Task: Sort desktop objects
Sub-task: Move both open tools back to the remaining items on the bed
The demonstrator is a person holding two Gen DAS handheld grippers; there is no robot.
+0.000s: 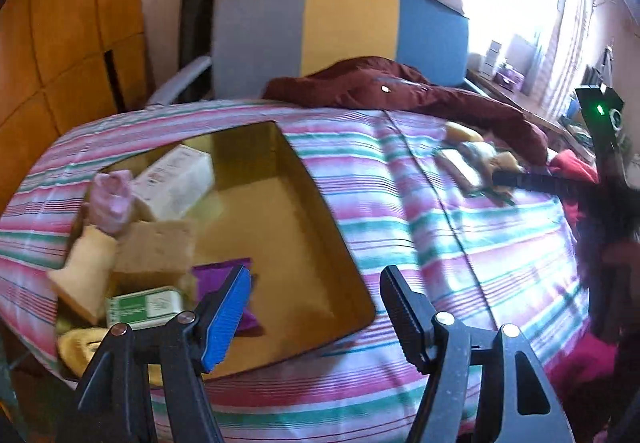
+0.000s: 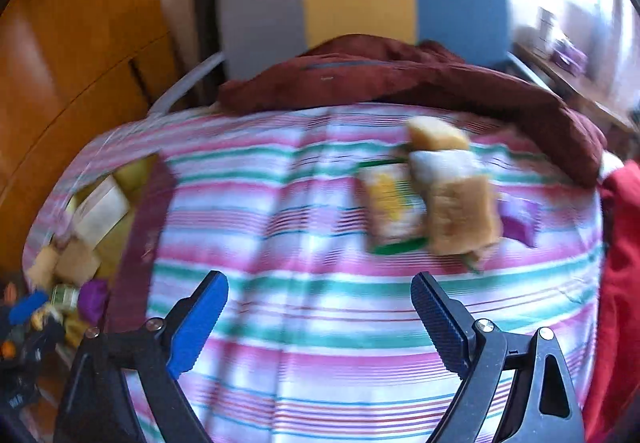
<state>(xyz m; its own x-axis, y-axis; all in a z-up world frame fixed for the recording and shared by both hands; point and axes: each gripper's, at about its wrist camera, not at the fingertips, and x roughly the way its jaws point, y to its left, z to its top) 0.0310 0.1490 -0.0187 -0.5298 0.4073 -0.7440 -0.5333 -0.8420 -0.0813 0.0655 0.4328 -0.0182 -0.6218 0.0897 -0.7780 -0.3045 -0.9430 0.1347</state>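
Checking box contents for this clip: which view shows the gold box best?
The left wrist view: the gold box fills the left-centre, showing its open interior, bare floor and the items piled at one end. The right wrist view catches only a blurred sliver of it at the left edge.

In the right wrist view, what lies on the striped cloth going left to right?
Gold tray holding sorted items → bare striped cloth → yellow-and-green packet → tan sponge → purple packet → red cloth.

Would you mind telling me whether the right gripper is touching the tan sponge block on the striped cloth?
Apart. In the right wrist view, the open right gripper shows bare striped cloth between its fingertips and the tan sponge block.
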